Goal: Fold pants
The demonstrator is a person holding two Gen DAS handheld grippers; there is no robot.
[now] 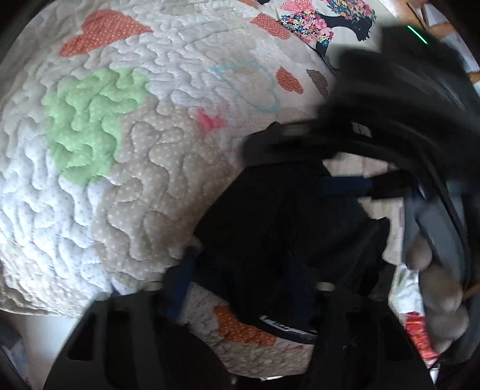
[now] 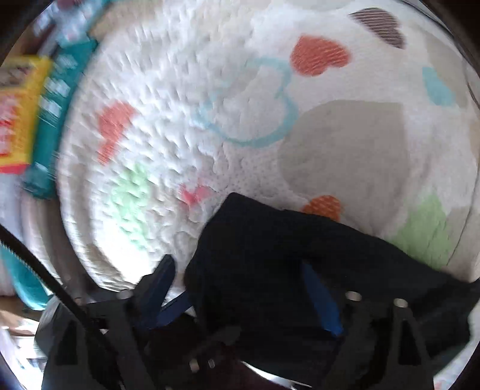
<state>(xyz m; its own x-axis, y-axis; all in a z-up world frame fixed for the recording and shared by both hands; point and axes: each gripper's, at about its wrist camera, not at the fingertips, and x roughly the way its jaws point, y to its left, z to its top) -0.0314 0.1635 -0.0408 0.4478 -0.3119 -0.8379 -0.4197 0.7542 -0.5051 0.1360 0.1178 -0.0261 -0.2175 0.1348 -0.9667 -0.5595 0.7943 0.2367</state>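
The dark navy pants (image 1: 270, 228) lie bunched on a white quilt with coloured hearts (image 1: 99, 168). In the left wrist view my left gripper (image 1: 240, 282) has its blue-padded fingers spread wide, with the cloth draped between and over them. The right gripper's body (image 1: 405, 120) crosses above the pants, blurred. In the right wrist view the pants (image 2: 270, 270) cover the space between the fingers of my right gripper (image 2: 240, 288), which stand well apart. The view is blurred by motion.
A floral pillow (image 1: 324, 21) lies at the quilt's far edge. Yellow and teal packages (image 2: 36, 114) stand at the quilt's left side in the right wrist view. The quilt (image 2: 210, 105) extends beyond the pants.
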